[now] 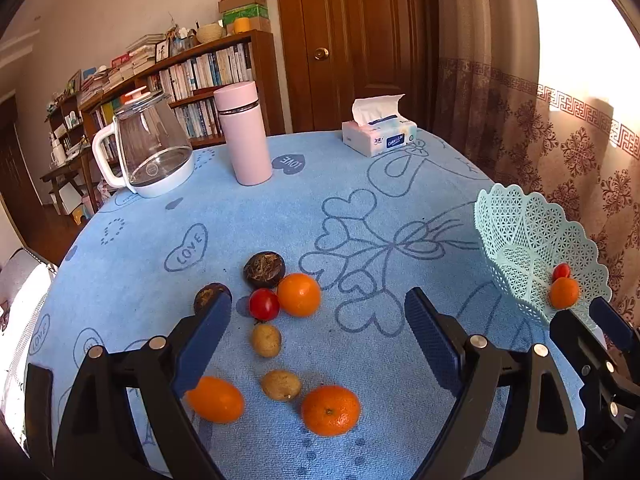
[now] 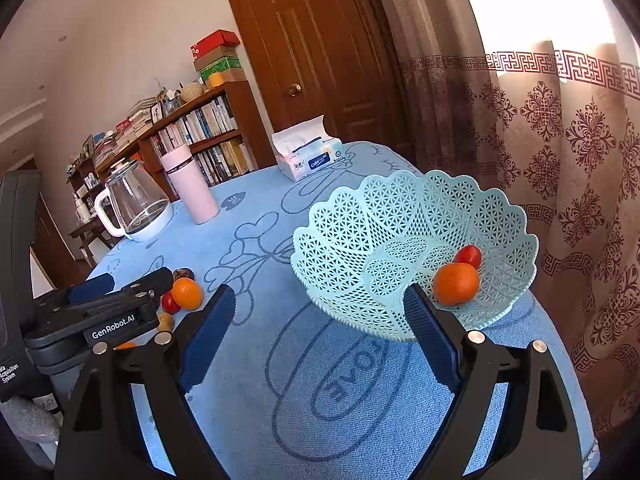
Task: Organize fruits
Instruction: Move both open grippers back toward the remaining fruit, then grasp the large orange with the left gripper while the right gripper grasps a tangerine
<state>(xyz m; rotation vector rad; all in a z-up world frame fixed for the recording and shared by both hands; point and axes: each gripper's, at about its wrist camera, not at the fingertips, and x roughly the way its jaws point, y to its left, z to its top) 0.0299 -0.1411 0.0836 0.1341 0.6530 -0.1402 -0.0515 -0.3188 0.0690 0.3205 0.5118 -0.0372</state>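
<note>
Pale teal plastic lattice basket (image 2: pixel 360 240), scalloped rim, sits near the table's right edge on a blue terry-like tablecloth (image 2: pixel 280 380) printed with hearts and "LOVE". Inside it: one matte orange mandarin (image 2: pixel 456 283) touching a glossy cherry tomato (image 2: pixel 468 255). Loose fruit lies toward the near left edge: mandarins (image 1: pixel 298 294) (image 1: pixel 330 409) (image 1: pixel 215 399), a second cherry tomato (image 1: pixel 264 304), two tan rough-skinned longans (image 1: pixel 266 340) (image 1: pixel 281 385), and two dark round fruits (image 1: pixel 264 269) (image 1: pixel 206 295), one with fibrous scruff on top. Left gripper (image 1: pixel 318 320) jaws apart, nothing between them, above the loose fruit; body reads "GenRobot.AI". Right gripper (image 2: pixel 320 312) jaws apart, empty, right pad just beside the basket's near rim. At the far edge: glass kettle (image 1: pixel 148 148), pink matte flask (image 1: pixel 244 132), tissue pack (image 1: pixel 378 136) with partly legible "Color...Life".
</note>
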